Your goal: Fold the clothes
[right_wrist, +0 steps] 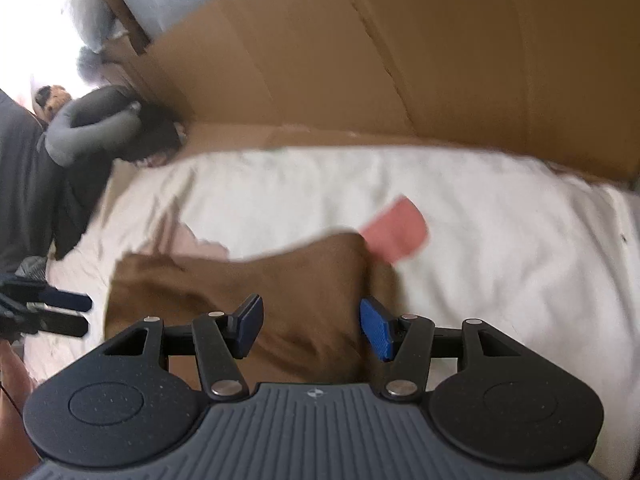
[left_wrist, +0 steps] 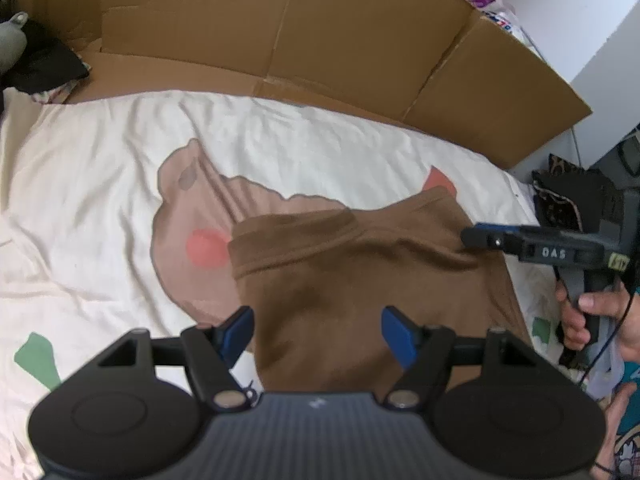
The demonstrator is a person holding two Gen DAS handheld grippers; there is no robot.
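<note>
Brown cloth (left_wrist: 360, 280) seen part folded under wide, empty fingers of left gripper (left_wrist: 318, 334) and right gripper (right_wrist: 311, 330); more folds left.

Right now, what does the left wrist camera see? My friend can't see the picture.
A brown garment lies folded on a white sheet, with the open left tool just above it, not holding it. The right tool, in a hand, reaches in from the right. Cardboard stands behind.

We're in a home bedroom: printed bedsheet (left_wrist: 100, 184) on a bed, flattened cardboard (left_wrist: 280, 28) along its far edge.
</note>
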